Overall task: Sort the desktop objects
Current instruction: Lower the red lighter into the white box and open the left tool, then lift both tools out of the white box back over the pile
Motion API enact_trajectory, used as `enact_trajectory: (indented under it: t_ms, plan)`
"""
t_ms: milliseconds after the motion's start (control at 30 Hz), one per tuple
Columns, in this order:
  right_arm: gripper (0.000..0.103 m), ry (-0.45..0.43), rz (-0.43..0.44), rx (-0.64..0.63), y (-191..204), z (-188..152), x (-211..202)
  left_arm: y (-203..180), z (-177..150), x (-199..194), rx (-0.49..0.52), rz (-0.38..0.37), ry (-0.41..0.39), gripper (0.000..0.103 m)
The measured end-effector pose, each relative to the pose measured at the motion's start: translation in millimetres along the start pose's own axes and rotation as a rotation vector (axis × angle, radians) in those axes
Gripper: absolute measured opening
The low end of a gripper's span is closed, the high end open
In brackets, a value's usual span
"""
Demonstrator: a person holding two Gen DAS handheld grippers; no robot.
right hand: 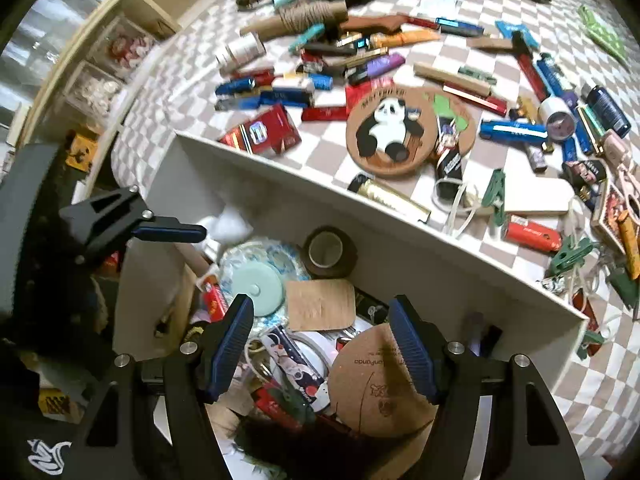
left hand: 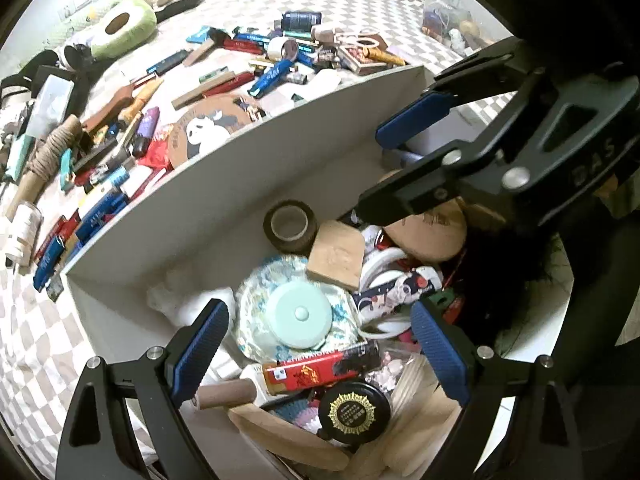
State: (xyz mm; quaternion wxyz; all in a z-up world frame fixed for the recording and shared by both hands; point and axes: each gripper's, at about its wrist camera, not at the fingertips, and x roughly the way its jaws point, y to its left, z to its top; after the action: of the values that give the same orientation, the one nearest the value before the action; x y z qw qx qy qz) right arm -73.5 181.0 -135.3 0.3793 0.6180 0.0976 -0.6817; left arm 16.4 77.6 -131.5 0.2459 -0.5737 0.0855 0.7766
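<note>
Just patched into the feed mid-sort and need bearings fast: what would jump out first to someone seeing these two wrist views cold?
The white bin dominates the foreground, crammed with odds and ends, and both the left gripper and the right gripper hang open above it, holding nothing. In the bin, a mint round case lies on a floral plate beside a brown tape roll. Beyond the bin wall, the checkered cloth is littered with lighters and tubes around a panda coaster.

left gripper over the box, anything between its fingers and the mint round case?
Nothing visible. The left gripper hangs open above the white box, and the mint round case lies uncovered on the floral plate, straight ahead between the fingers. The red carton lies just nearer, beside it.
</note>
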Motion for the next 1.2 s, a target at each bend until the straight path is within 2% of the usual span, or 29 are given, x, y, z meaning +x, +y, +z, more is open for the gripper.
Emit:
enact_trajectory:
  t_ms: [367,433,467,500,567,800,867,933,1067,1200]
  plan:
    - [0.071,-0.136,0.018,0.036,-7,6,-40,19,24,-32,-0.050,0.015,-0.144,0.093]
    - [0.071,-0.165,0.015,0.046,-10,7,-46,21,25,-39,-0.066,0.022,-0.169,0.096]
    - [0.074,-0.178,0.012,0.051,-11,7,-49,23,26,-42,-0.076,0.028,-0.183,0.098]
    - [0.083,-0.192,0.005,0.057,-12,7,-52,25,27,-44,-0.086,0.033,-0.197,0.103]
    - [0.091,-0.214,-0.010,0.064,-14,7,-56,31,29,-49,-0.114,0.040,-0.219,0.103]
    - [0.093,-0.257,-0.042,0.064,-17,6,-64,53,32,-60,-0.219,0.040,-0.249,0.103]
    - [0.095,-0.290,-0.049,0.049,-16,5,-68,58,34,-62,-0.249,0.050,-0.259,0.103]
    - [0.103,-0.329,-0.053,0.030,-14,4,-73,63,35,-64,-0.282,0.047,-0.268,0.103]
    - [0.103,-0.396,-0.080,-0.001,-13,1,-81,76,36,-67,-0.352,0.029,-0.292,0.103]
    - [0.103,-0.470,-0.125,0.002,-15,-2,-87,82,38,-73,-0.367,0.066,-0.332,0.103]
